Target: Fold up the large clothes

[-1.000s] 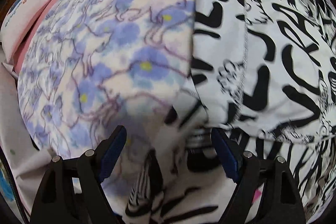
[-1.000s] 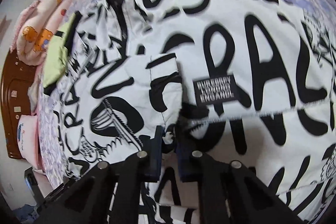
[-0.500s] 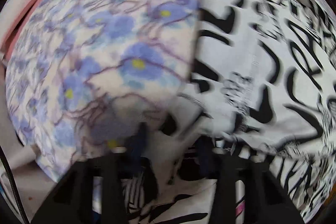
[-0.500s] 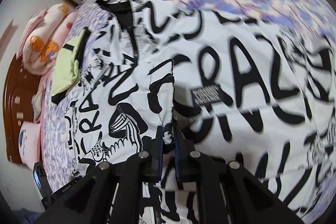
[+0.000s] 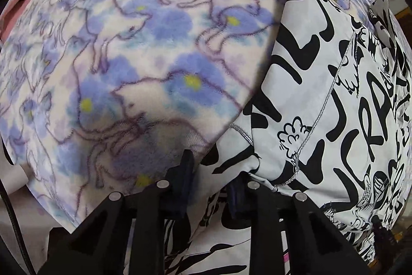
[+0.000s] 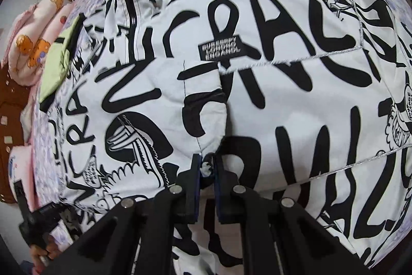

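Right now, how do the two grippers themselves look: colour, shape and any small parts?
Both look alike. The left gripper and the right gripper have matte black angular arms with cut-out openings, small round silver pins at the joints, and flat dark blue pads. A thin black cable runs along the left view's edge.

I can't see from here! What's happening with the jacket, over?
Right gripper clamped on jacket edge. Left gripper just been closing on jacket fabric. Jacket lies on flowery blanket. Nothing in the way.

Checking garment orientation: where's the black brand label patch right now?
Right wrist view: the black label patch sits upper centre on the black-and-white printed jacket, just above a silver stitched seam and up-frame from the right gripper. It doesn't show in the left wrist view.
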`<action>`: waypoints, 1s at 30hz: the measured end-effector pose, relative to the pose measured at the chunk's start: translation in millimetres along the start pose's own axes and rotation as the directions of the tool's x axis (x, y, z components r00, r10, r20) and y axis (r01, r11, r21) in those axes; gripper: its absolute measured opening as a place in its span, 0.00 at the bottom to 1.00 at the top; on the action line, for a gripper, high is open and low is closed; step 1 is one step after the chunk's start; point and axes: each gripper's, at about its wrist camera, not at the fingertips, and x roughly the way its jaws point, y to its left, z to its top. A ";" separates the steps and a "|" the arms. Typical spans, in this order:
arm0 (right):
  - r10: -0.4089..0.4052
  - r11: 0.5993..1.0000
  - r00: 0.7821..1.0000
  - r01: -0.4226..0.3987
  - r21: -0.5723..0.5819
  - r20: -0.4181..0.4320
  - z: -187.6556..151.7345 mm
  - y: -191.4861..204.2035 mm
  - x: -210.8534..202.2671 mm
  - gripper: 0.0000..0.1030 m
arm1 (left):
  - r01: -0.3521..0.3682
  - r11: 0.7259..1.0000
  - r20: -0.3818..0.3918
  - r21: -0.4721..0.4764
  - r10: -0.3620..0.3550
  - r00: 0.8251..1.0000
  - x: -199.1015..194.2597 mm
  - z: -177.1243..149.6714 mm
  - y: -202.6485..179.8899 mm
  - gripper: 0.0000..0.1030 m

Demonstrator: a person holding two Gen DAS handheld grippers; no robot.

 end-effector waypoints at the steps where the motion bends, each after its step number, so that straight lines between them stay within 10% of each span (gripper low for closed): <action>1: -0.010 1.000 1.000 0.010 -0.010 0.005 0.5 1.4 2.3 0.08 | -0.006 1.000 0.002 0.008 0.006 1.000 0.1 -0.5 1.9 0.21; 30: -0.059 0.997 0.989 0.064 -0.034 0.134 29.5 21.6 15.4 0.09 | -0.023 0.993 0.009 0.115 0.023 1.000 6.2 -13.2 -8.0 0.16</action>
